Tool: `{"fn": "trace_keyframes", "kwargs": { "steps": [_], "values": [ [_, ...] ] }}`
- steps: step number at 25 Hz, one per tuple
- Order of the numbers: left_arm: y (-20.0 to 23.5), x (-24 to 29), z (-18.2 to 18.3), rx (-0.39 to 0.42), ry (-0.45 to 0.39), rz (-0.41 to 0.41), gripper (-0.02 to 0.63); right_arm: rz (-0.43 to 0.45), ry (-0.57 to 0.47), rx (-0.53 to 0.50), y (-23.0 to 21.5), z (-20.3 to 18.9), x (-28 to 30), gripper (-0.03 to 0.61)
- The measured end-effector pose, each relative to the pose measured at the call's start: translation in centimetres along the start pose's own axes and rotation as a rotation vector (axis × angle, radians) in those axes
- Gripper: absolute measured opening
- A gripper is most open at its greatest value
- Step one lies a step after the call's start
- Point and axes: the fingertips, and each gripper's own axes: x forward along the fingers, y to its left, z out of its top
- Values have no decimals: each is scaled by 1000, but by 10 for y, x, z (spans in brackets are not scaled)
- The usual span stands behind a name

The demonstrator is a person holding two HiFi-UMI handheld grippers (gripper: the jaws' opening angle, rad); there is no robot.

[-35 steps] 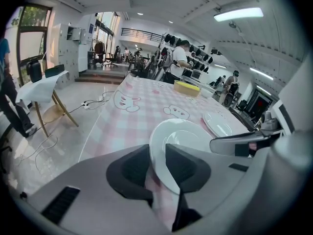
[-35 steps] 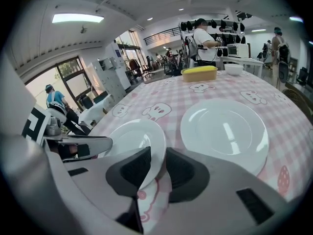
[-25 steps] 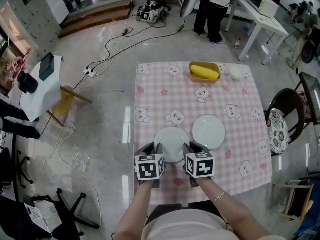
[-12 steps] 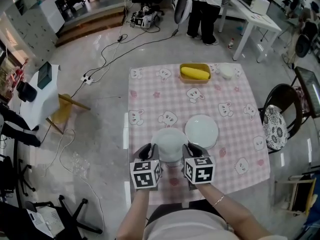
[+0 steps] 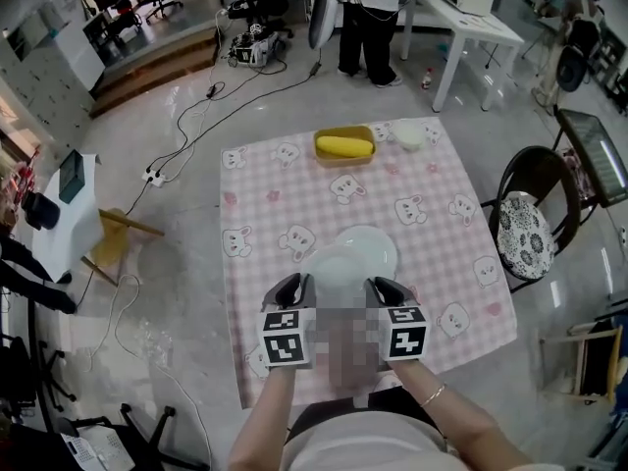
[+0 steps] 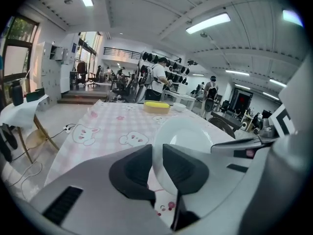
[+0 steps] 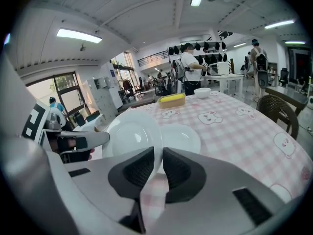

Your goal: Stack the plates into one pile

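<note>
I hold one white plate [image 5: 337,268] between both grippers, lifted off the pink checked tablecloth [image 5: 265,204]. My left gripper [image 5: 291,287] pinches its left rim, my right gripper [image 5: 383,289] its right rim. Both pairs of jaws have just been closing on that rim. In the left gripper view the plate [image 6: 188,136] stands in the narrow slot of the left gripper [image 6: 157,165]. The right gripper [image 7: 157,168] clamps the same plate [image 7: 132,133]. A second white plate [image 5: 373,246] lies flat on the cloth just beyond, partly overlapped by the held one; it shows as the second plate [image 7: 182,138] in the right gripper view.
A yellow tray [image 5: 344,146] holding something yellow and a small white bowl [image 5: 408,135] sit at the table's far edge. A chair [image 5: 525,229] stands to the right. A person [image 5: 368,13] stands behind the table, and cables [image 5: 196,116] run over the floor at left.
The plate has come up off the cloth in both grippers and travelled forward and right, so its far edge now overlaps the second plate. Both grippers moved with it.
</note>
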Motion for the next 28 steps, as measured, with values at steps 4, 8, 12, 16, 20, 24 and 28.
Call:
{"fn": "trace_keyframes", "kwargs": {
  "steps": [4, 8, 12, 16, 20, 24, 28],
  "values": [
    [-31, 17, 7, 21, 13, -32, 86, -27, -19, 23, -33, 12, -10, 60],
    [-53, 32, 13, 37, 27, -54, 84, -45, -30, 31, -59, 24, -14, 57],
    [-65, 46, 11, 38, 47, -59, 84, -50, -13, 25, -77, 25, -9, 57],
    [-65, 64, 11, 34, 63, -44, 84, -46, 14, 18, -89, 27, 5, 57],
    [-60, 75, 14, 22, 89, -32, 84, -28, 45, 9, -91, 32, 17, 58],
    [-59, 86, 4, 14, 115, -20, 84, -17, 71, -6, -98, 23, 28, 61],
    [-54, 95, -2, 23, 139, -7, 84, -15, 103, -26, -100, 17, 39, 64]
  ]
}}
